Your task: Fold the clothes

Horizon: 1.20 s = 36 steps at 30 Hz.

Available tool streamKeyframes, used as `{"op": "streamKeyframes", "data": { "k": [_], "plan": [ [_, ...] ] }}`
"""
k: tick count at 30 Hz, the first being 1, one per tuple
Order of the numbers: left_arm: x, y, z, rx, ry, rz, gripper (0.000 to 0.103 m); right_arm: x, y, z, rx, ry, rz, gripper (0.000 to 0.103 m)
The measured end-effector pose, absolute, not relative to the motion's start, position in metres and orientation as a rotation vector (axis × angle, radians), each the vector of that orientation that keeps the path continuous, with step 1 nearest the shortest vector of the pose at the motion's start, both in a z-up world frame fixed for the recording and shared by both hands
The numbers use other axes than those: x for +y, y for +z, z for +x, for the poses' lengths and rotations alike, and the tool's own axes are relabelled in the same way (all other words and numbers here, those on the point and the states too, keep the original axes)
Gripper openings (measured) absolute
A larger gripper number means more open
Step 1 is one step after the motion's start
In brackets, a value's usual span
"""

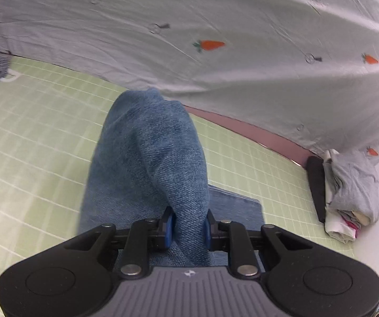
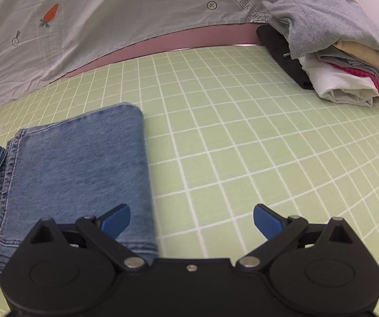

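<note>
Left wrist view shows the left gripper (image 1: 188, 223) clamped on a raised hump of the jeans (image 1: 147, 158), the blue pads pinching denim between them while the rest of the cloth droops down to the green grid mat (image 1: 31, 132). In the right wrist view the right gripper (image 2: 191, 219) is spread wide and holds nothing — it hovers over the mat at the edge of the flat, already doubled part of the jeans (image 2: 78, 158). A stack of folded clothes (image 2: 334, 52) sits well apart at the far corner, against the carrot-print sheet (image 2: 110, 13).

The step in hand looks like a fold in mid-carry. Next, I judge, the lifted denim must be laid over the flat part with edges matched — the free gripper could pin or smooth it.
</note>
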<state>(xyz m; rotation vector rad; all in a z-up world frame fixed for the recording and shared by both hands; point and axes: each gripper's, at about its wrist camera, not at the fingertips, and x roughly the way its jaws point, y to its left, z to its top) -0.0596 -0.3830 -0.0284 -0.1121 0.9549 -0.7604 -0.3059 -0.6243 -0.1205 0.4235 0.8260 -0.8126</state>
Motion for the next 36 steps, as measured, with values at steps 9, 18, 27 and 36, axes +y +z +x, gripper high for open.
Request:
{"op": "streamKeyframes", "data": {
  "k": [9, 18, 27, 36],
  "plan": [
    [-0.487, -0.082, -0.07, 1.086, -0.728, -0.034, 0.047, -0.682, -0.13, -0.351, 0.835, -0.813, 0.459, 0.101],
    [-0.452, -0.048, -0.06, 1.075, -0.716, -0.244, 0.083, -0.7, -0.134, -0.322, 0.807, -0.735, 0.526, 0.101],
    [-0.384, -0.047, -0.044, 1.008, -0.376, -0.055, 0.089, -0.68, -0.109, -0.254, 0.766, -0.536, 0.536, 0.101],
    [-0.35, -0.089, -0.043, 1.121, -0.285, -0.108, 0.092, -0.661, -0.107, -0.206, 0.72, -0.201, 0.899, 0.1]
  ]
}}
